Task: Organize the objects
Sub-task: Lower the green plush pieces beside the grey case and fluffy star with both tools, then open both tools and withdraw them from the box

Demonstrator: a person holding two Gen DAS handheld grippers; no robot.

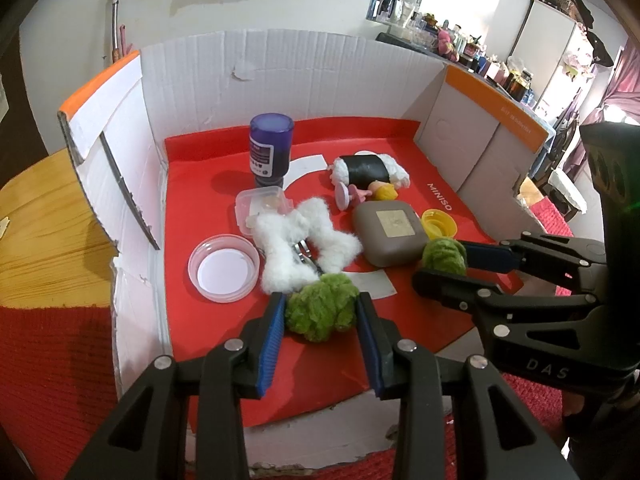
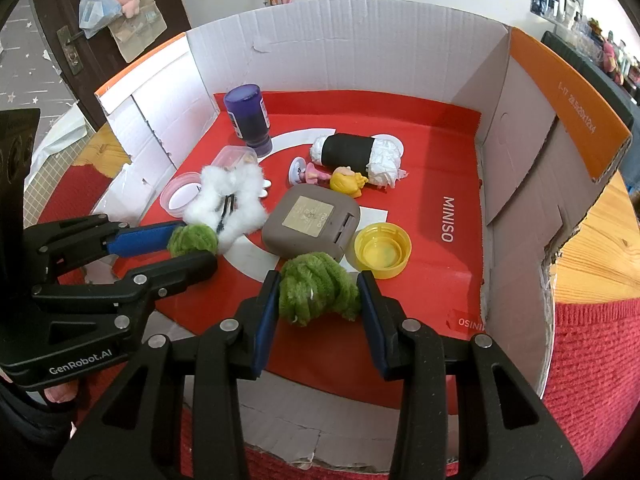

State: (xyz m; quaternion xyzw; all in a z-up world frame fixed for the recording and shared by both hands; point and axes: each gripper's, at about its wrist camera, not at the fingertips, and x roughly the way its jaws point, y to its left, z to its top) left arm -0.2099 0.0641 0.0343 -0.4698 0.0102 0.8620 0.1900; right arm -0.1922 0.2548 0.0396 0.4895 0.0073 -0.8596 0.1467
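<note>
While the left claw (image 1: 320, 312) clamps one green pompom (image 1: 322, 306), the right claw (image 2: 318, 292) (likewise) clamps another (image 2: 316, 290).

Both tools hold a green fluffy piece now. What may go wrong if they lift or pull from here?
1. The left tool grips its green pompom, which touches the white fluff; lifting may drag the fluff and its clip.
2. The right tool holds its green pompom beside the grey case and yellow cap; a swing may knock them.
3. Soft pompoms may slip out.
</note>
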